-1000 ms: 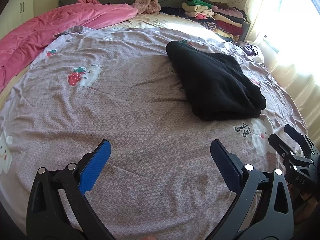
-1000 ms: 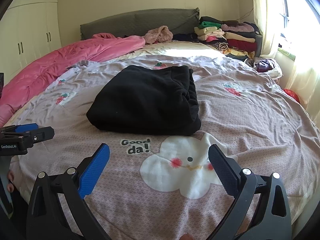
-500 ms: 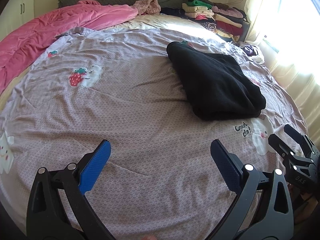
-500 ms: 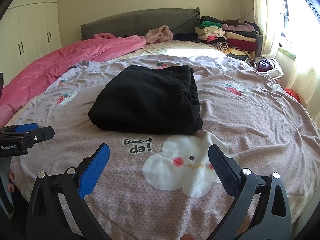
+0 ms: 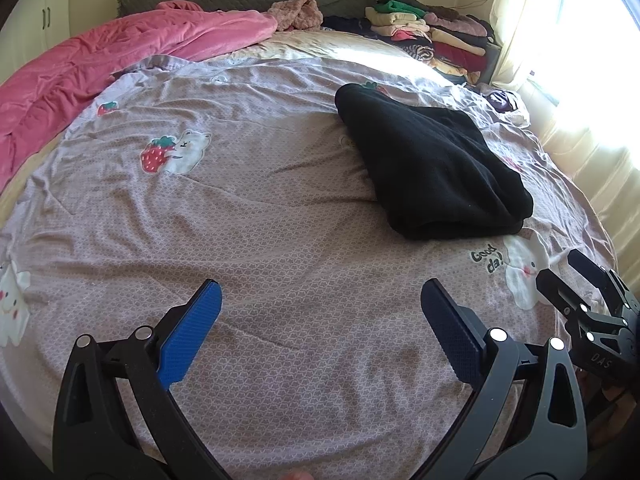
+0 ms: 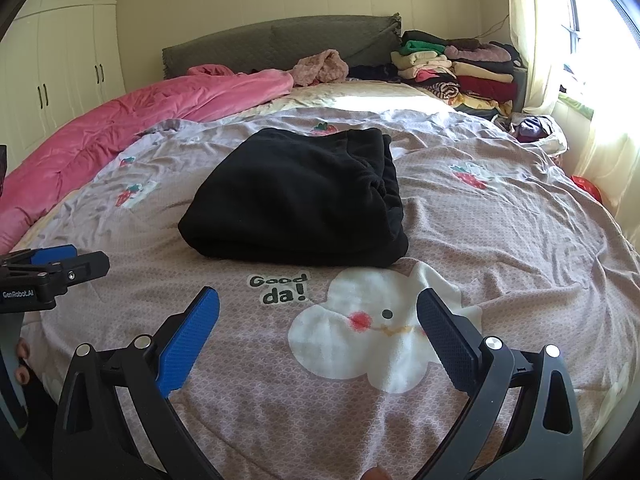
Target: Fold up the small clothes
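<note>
The left gripper [image 5: 320, 320] is hovering low over the mauve bedsheet [image 5: 260, 240] with its blue-padded fingers [image 5: 192, 332] spread wide and nothing between them. The right gripper [image 6: 318, 326] is likewise gaping wide and empty, over the white cartoon print [image 6: 372, 344] beside the "Good da!" lettering [image 6: 280, 288].

The folded black garment [image 6: 296, 196] is lying on the sheet at 12 o'clock from the right gripper, well apart from its fingertips; its near edge is sitting just beyond the lettering. From the left wrist camera the same garment [image 5: 432, 164] is lying toward 1 o'clock. What kind of garment it is cannot be told, since the dark fabric is swallowing the folds.

At 3 o'clock in the left view the right gripper [image 5: 576, 276] is showing only partly, cut off by the frame edge. At 9 o'clock in the right view the left gripper [image 6: 60, 262] is also clipped, its spread hard to judge from there.

A pink duvet [image 6: 120, 132] is bunched at 10 o'clock, and a stack of folded clothes [image 6: 460, 72] is standing at 1 o'clock by the green headboard [image 6: 280, 44]. The window side at 2 o'clock is washing out in glare. White wardrobe doors [image 6: 60, 68] are showing at 10 o'clock, bent by the lens.
</note>
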A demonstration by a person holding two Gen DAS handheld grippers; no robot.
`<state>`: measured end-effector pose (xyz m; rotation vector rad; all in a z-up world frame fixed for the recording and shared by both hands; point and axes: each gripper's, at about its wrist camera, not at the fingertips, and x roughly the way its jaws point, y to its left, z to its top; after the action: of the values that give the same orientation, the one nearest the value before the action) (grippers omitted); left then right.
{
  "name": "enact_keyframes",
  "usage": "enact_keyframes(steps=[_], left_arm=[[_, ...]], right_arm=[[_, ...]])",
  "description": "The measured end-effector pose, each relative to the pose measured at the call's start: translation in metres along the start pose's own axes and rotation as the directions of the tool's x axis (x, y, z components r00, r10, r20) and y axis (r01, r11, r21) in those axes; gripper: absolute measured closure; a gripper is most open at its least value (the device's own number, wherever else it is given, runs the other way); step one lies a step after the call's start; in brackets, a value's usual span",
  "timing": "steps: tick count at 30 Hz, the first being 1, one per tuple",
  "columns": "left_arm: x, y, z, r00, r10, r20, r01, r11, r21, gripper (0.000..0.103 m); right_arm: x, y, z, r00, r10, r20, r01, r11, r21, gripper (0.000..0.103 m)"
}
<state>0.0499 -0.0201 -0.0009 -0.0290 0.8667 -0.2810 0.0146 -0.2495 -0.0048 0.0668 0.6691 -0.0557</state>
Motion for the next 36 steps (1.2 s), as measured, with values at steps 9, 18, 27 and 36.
enact_keyframes(steps=[9,18,27,36], left_arm=[[-0.0002,0.0014,0.0003,1.0,0.0,0.0,0.0,1.0,0.0,0.009],[0.0019,0.0021,-0.001,1.0,0.002,-0.012,-0.002,1.0,-0.002,0.009],[0.002,0.0037,-0.001,1.0,-0.007,-0.017,0.007,1.0,-0.006,0.009],[0.0017,0.0061,-0.0014,1.0,-0.008,-0.016,0.008,1.0,-0.011,0.009]], right_arm=[[-0.0015,0.0008,0.0004,1.0,-0.002,0.005,0.002,1.0,-0.002,0.005],[-0.0025,-0.0014,0.0023,1.0,-0.005,0.003,0.005,1.0,-0.002,0.005],[-0.0041,-0.0035,0.0027,1.0,-0.009,0.003,0.009,1.0,-0.004,0.005],[-0.0037,-0.0039,0.0021,1.0,-0.024,-0.001,0.024,1.0,-0.008,0.005]])
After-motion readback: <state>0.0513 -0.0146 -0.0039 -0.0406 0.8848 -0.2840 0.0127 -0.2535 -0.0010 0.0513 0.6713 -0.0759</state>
